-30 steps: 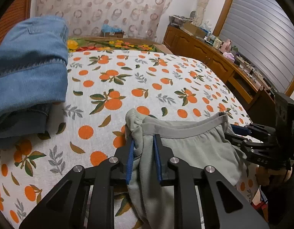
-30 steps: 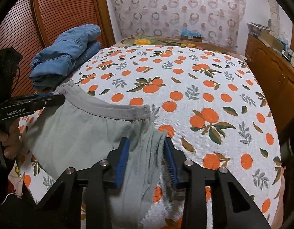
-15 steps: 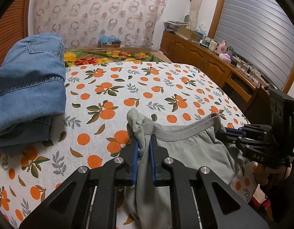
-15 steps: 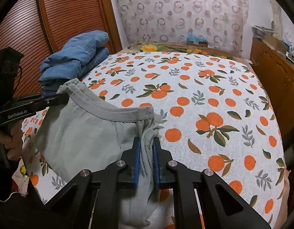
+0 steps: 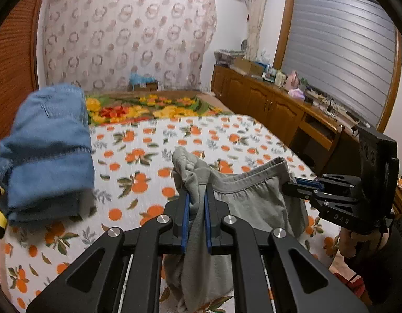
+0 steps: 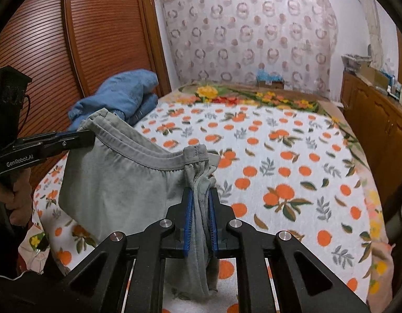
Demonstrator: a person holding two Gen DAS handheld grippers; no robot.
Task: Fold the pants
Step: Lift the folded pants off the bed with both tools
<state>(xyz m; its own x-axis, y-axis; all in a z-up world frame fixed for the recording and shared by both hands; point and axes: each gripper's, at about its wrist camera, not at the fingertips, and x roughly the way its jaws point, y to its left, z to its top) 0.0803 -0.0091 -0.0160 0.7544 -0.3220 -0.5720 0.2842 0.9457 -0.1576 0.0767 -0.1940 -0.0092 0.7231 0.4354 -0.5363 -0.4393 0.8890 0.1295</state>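
Waistband of the grey pants (image 5: 250,182) is strung between the two tools, lifted clear of the orange-print bed (image 5: 148,140). Legs hang down out of frame at the bottom, so I can't tell if the hems touch the bed.

Left tool (image 5: 197,203): closed tight on a bunched waistband corner, cloth pinched between the blue pads (image 5: 185,216). Centre-bottom of the left wrist view.

Right tool (image 6: 201,206): same, clamped on the opposite waistband corner, fabric wadded between its pads (image 6: 189,216). Centre-bottom of the right wrist view. It also shows at right edge of the left view, biting the far end of the band.

Key relation: the waistband runs side to side from one tool to the other, sagging slightly in the middle; the pants' long axis drops straight down below both tools. Neither hand is nearer, each owns one corner.

Judgement: this looks like the pick-up/shake-out step, fold not started. Next move probably either brings the corners together to stack the legs, or lays the pants flat on the open print area in the middle of the frame.

Folded blue jeans (image 5: 47,151) sit at left on the bed, just beside the lifted cloth in the right view. Risk: swinging left could drag them.
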